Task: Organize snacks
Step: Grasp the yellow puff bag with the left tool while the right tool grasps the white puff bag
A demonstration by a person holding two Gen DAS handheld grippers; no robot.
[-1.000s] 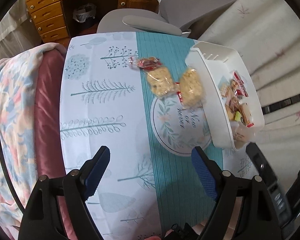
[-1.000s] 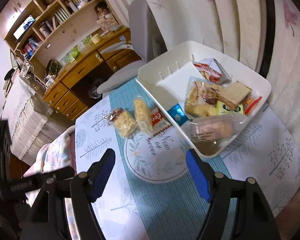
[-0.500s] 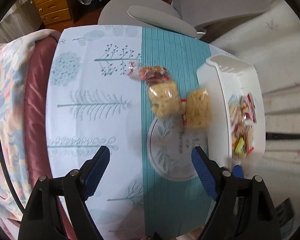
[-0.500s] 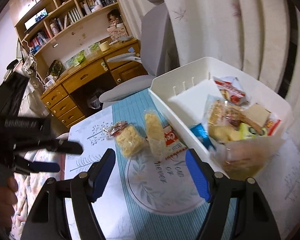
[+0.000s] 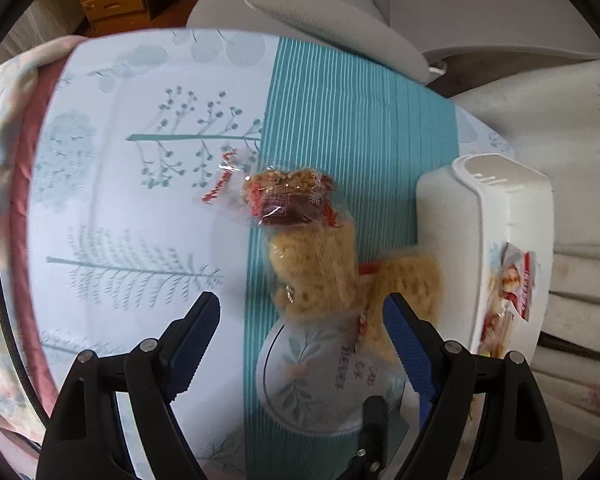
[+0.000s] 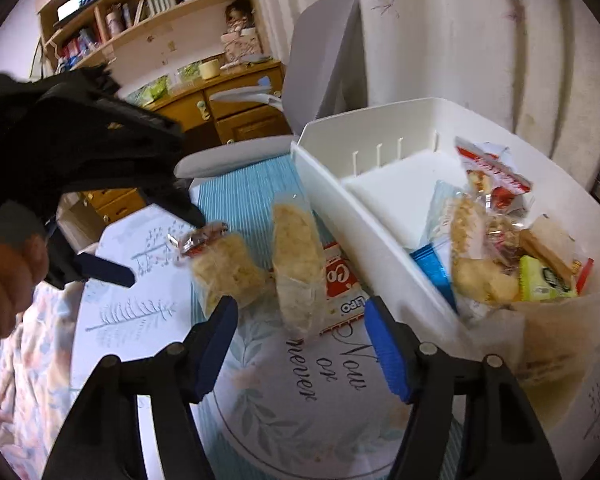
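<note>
Two clear packets of pale crispy snack lie side by side on the teal stripe of the tablecloth: one with a red label (image 5: pixel 308 252) (image 6: pixel 228 268), and one nearer the basket (image 5: pixel 412 284) (image 6: pixel 296 256) resting on a red packet (image 6: pixel 338 280). The white basket (image 5: pixel 480 208) (image 6: pixel 328 184) to their right holds several wrapped snacks (image 6: pixel 488 248). My left gripper (image 5: pixel 302 308) (image 6: pixel 152 246) hovers open over the red-labelled packet, apart from it. My right gripper (image 6: pixel 300 312) has its jaws closing, with nothing pressed between them; the second packet lies just ahead of the gap.
A grey office chair (image 5: pixel 340 20) (image 6: pixel 324 80) stands at the table's far edge, with a wooden desk (image 6: pixel 228 108) and bookshelves behind. A floral blanket (image 5: pixel 0 120) lies along the left edge. A pale curtain (image 6: pixel 480 40) hangs behind the basket. A hand (image 6: pixel 4 272) holds the left gripper.
Both grippers have come down closer to the two packets. The left gripper has entered the right wrist view from the left. The right jaws have narrowed a little.
</note>
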